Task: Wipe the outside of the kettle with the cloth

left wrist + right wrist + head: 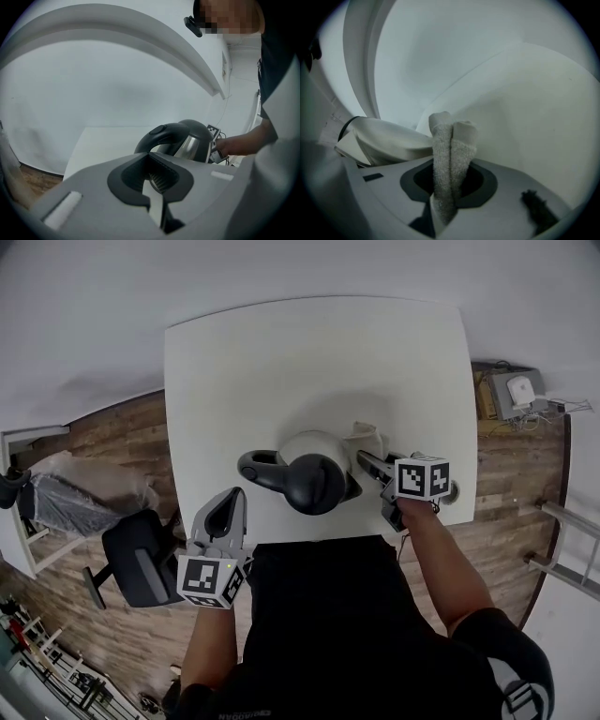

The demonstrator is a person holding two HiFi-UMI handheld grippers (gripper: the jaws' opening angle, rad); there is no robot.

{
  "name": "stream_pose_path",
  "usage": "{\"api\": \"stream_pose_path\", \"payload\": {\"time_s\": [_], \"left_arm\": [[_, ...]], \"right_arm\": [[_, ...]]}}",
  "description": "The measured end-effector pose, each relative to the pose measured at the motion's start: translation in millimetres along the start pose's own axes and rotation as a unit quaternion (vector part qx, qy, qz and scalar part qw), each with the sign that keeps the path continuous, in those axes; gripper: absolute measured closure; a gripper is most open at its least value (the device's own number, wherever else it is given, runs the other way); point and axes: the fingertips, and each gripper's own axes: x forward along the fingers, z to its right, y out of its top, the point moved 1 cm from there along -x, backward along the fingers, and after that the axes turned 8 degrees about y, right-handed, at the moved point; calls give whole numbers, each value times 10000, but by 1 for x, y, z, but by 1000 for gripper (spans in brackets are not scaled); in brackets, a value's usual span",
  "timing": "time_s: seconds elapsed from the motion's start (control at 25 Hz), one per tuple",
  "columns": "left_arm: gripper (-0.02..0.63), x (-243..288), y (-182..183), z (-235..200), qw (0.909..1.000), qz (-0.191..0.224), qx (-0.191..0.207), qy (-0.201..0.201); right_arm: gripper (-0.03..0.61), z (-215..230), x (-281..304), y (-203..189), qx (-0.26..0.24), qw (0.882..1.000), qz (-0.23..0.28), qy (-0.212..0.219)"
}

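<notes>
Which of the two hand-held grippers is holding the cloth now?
The right hand-held gripper: a folded pale terry cloth is clamped between its jaws. The left hand-held gripper has its jaws together, with nothing between them.

Holding 2 grippers out in front of the torso. Holding the left gripper (232,505) low and drawn back, tips pointing forward and slightly right. Pressing its jaws together on nothing. Extending the bare right forearm (439,559) forward from a bent elbow. Clamping the cloth (451,140) upright between the jaws of the right gripper (373,465), tips angling left. Possibly turning the left wrist inward, though hard to judge from above.
</notes>
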Motion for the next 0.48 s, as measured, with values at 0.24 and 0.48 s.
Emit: {"api": "stream_pose_path", "payload": {"time_s": [0.24, 0.48], "left_arm": [[606, 6, -10, -10, 9979, -161, -91, 616], [606, 18, -16, -32, 9977, -288, 5, 619]], "right_arm": [[486, 8, 2, 1, 2, 9996, -121, 270], [486, -33, -27, 18, -392, 9984, 44, 408]]}}
